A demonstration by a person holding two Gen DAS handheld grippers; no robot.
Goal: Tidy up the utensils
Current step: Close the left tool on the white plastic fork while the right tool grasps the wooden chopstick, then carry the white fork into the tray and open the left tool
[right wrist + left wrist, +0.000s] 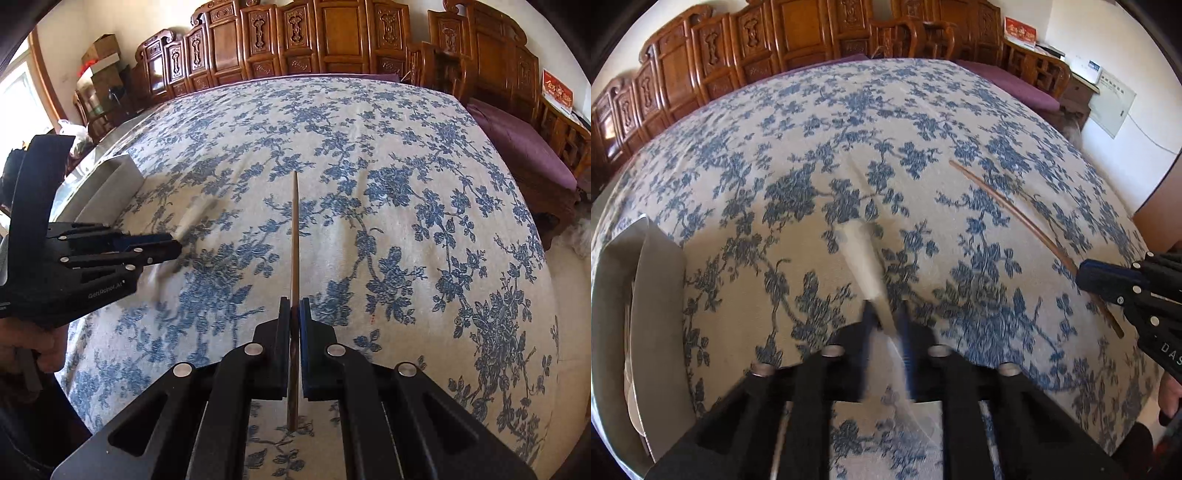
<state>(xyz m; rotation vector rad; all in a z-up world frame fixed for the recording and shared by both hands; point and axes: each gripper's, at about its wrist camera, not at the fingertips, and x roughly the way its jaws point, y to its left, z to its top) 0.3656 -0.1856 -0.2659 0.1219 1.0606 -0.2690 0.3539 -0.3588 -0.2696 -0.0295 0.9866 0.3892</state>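
My left gripper [884, 314] is shut on a white utensil [864, 258], blurred by motion, held above the blue-flowered tablecloth [812, 147]. It also shows in the right wrist view [173, 245] with the white utensil [194, 216] sticking out ahead. My right gripper [294, 306] is shut on a brown wooden chopstick [294, 229] that points straight ahead over the cloth. The chopstick [1015, 214] and the right gripper [1087, 275] also show at the right of the left wrist view. A grey organizer tray [646, 295] stands at the table's left edge.
The grey tray [107, 184] also shows at the left of the right wrist view. Carved wooden chairs [332, 40] line the far side of the table. A purple cushioned bench [524, 147] stands at the right. Boxes [99, 55] are stacked at the far left.
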